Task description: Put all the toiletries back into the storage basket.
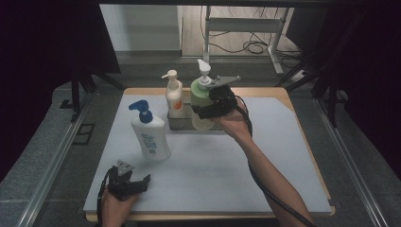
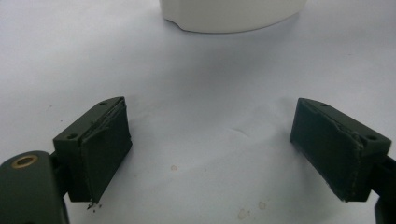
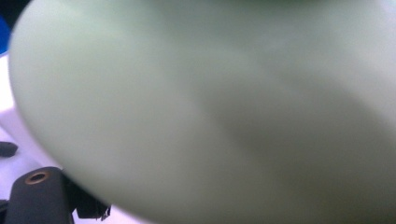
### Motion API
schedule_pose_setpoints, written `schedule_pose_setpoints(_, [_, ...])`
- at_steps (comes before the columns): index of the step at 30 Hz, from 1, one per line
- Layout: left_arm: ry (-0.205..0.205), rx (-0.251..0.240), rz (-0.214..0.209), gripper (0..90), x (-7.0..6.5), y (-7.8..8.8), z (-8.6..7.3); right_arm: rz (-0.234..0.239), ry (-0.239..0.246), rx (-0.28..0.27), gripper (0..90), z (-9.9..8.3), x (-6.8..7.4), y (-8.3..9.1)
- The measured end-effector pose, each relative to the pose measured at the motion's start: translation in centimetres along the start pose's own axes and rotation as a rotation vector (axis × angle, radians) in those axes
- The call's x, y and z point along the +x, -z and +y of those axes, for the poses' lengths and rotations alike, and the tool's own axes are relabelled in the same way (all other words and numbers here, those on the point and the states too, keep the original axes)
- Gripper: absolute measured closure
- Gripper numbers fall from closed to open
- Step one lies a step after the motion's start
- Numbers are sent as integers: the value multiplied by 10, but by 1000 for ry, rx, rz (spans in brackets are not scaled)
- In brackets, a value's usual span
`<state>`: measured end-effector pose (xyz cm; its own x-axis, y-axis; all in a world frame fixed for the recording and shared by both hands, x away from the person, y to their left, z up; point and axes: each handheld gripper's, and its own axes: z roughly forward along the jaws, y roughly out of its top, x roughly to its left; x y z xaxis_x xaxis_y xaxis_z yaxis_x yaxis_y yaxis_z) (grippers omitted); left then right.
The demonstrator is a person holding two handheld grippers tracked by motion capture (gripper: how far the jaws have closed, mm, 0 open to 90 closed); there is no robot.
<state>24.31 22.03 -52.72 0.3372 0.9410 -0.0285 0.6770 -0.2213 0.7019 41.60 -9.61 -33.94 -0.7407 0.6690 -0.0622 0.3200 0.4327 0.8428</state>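
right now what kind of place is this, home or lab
Probably a lab recording station: a grey mat on a table, dark curtains at the sides, loose cables on the floor behind, and pump bottles as props.

On the counter (image 1: 265, 156), covered by a pale grey mat, a small clear tray (image 1: 176, 124) stands toward the far edge. A white pump bottle with an orange label (image 1: 173, 97) stands upright in its left part. Beside it stands a green pump bottle (image 1: 201, 101), and the right tongs (image 1: 204, 111) are set around its body, held from the right side by the person's hand. A white bottle with a blue pump (image 1: 149, 135) stands on the mat, left of the tray and nearer. The left tongs (image 1: 140, 182) rest low at the near left edge, jaws apart with nothing between them.
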Motion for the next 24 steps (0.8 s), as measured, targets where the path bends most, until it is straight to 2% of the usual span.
schedule_pose_setpoints(11, [1,0,0,117,0,0,0,-44,-31,-9,121,8,-11,-10])
schedule_pose_setpoints(24, [2,-1,-1,117,0,0,0,-72,-22,-15,121,16,-21,-26])
